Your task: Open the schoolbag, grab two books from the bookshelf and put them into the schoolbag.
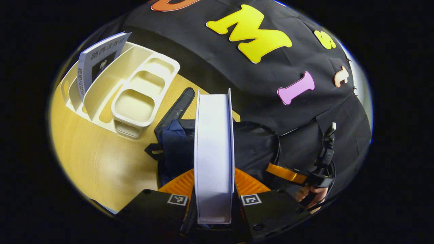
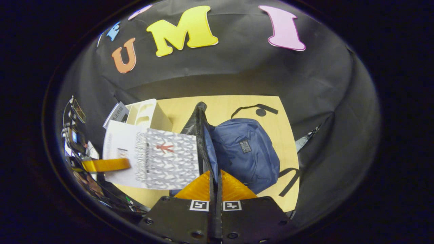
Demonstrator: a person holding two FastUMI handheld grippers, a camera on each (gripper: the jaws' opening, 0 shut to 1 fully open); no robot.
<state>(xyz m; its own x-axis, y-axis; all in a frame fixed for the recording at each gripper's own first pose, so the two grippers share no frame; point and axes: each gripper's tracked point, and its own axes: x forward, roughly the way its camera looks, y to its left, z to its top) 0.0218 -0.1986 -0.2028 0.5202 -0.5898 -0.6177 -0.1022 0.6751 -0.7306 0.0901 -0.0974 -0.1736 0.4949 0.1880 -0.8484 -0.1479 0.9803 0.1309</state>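
Observation:
My left gripper (image 1: 214,184) is shut on a white book (image 1: 213,152), held upright and edge-on over the dark blue schoolbag (image 1: 254,145). In the right gripper view the same book (image 2: 152,159) shows a grey patterned cover, just left of the bag's mouth, with one left finger (image 2: 105,165) across it. My right gripper (image 2: 215,178) is shut on the black edge of the schoolbag's opening (image 2: 200,135) and holds it raised; the blue schoolbag (image 2: 244,149) lies on the table. The cream bookshelf (image 1: 135,88) holds another book (image 1: 98,61), leaning.
The wooden table (image 1: 101,162) carries the bookshelf at the back left and the bag beside it. Bag straps (image 2: 254,109) trail toward the far edge. A hand (image 1: 310,196) holds the right gripper (image 1: 291,175) at the bag's right side.

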